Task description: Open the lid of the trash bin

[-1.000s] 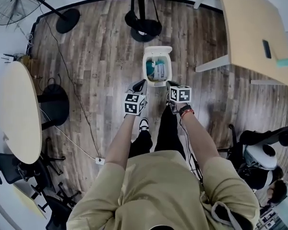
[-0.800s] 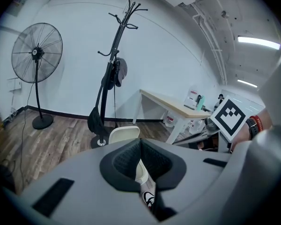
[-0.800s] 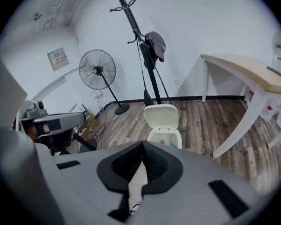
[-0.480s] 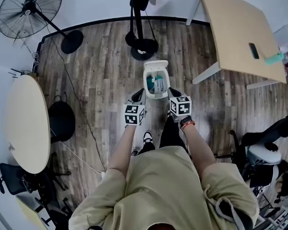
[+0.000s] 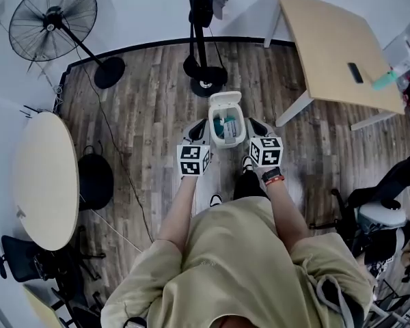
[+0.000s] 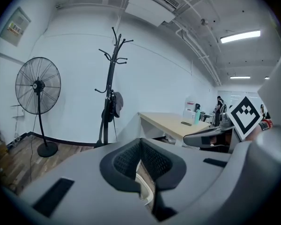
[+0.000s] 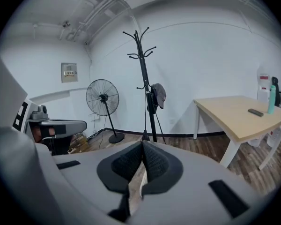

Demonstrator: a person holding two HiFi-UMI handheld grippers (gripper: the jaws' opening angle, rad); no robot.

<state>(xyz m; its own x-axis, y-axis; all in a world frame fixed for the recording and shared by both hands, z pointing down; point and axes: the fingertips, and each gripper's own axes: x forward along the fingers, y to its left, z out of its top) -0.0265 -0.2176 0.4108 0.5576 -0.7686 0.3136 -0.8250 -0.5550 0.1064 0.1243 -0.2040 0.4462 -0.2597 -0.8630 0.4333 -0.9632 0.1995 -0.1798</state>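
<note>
A small white trash bin (image 5: pixel 227 139) stands on the wood floor just ahead of the person's feet. Its lid (image 5: pixel 225 102) is tipped up and back, and teal and white rubbish shows inside. My left gripper (image 5: pixel 199 128) hangs close beside the bin's left side, and my right gripper (image 5: pixel 255 125) beside its right side. Neither touches the bin. In the left gripper view the left gripper (image 6: pixel 140 142) has its pads pressed together with nothing held. The right gripper (image 7: pixel 143 145) looks the same in its own view. A sliver of white bin rim (image 6: pixel 145 191) shows below the left pads.
A coat stand (image 5: pixel 203 74) rises right behind the bin. A floor fan (image 5: pixel 53 20) stands far left, a wooden table (image 5: pixel 331 46) at the right, a round table (image 5: pixel 44 180) and black seat (image 5: pixel 96 182) at the left. A cable (image 5: pixel 123 176) trails over the floor.
The lid stays up. Both grippers have drawn level with the bin and spread a little, so they flank it. The head camera has tilted to show more of the far wall.
</note>
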